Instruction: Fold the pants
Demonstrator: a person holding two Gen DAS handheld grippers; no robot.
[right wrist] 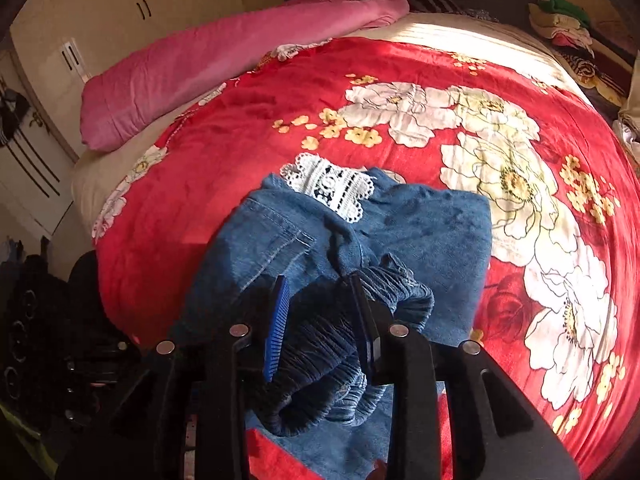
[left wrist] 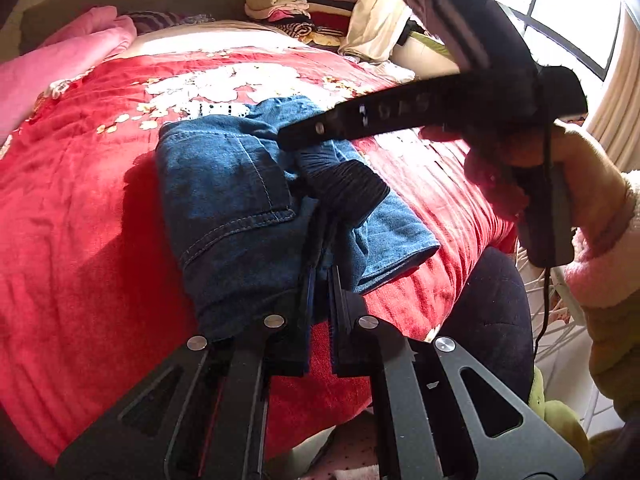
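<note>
1. The jeans [right wrist: 420,232] lie folded into a compact blue bundle on the red floral blanket [right wrist: 248,128] of the bed, near the blanket's edge closest to the person, with a white lace trim [right wrist: 332,188] showing at the bundle's far end.
2. The gathered elastic waistband [right wrist: 320,344] is the landmark: it sits bunched on top of the bundle at its near end.
3. The right gripper [right wrist: 320,316] stands directly over that waistband. Its fingers [right wrist: 278,320] are parted, one on each side of the ruched cloth, with a gap showing at the blue pad, so the cloth looks released rather than pinched.
4. The left gripper [left wrist: 318,300] is at the denim edge just nearer the person than the waistband. Its fingers are clenched together, with a fold of denim apparently nipped between them.
5. The bundle's long axis runs from the waistband away toward the lace trim.
6. Judgement: the left hand is the only one holding cloth, so any tidying of the near edge turns on it; the right is free to lift off the waistband.
</note>
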